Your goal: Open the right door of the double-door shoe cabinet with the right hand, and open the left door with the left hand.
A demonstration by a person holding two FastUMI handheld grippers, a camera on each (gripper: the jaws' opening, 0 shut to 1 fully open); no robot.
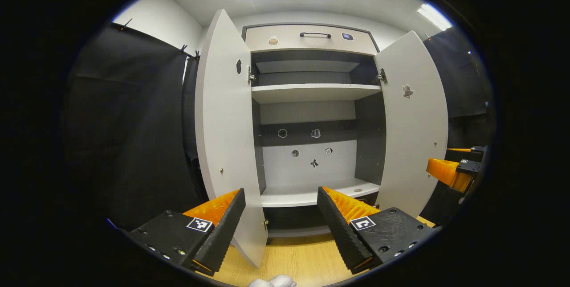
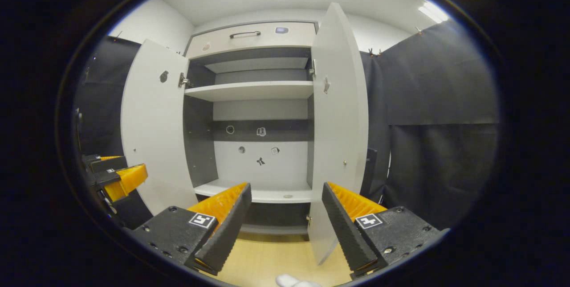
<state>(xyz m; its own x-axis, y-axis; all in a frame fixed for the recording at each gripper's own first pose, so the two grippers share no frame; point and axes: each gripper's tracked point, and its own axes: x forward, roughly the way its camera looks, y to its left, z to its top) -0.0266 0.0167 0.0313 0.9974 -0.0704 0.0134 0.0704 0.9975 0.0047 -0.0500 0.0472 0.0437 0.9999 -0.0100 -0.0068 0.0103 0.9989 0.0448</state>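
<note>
Left gripper (image 1: 280,215), fingers spread and holding nothing, straddles the edge of the opened left door (image 1: 225,135) without touching it. Right gripper (image 2: 287,215), likewise spread and unloaded, stands just before the opened right door (image 2: 340,113). Beyond both, the shoe cabinet (image 1: 311,93) shows bare shelves.

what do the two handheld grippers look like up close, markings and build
Left gripper: two wedge-shaped fingers with ribbed inner faces, each on a black textured block with screw heads and a small square black-and-white tag. Right gripper: the same build, with differently patterned tags. No cables or sleeves are visible.
</note>
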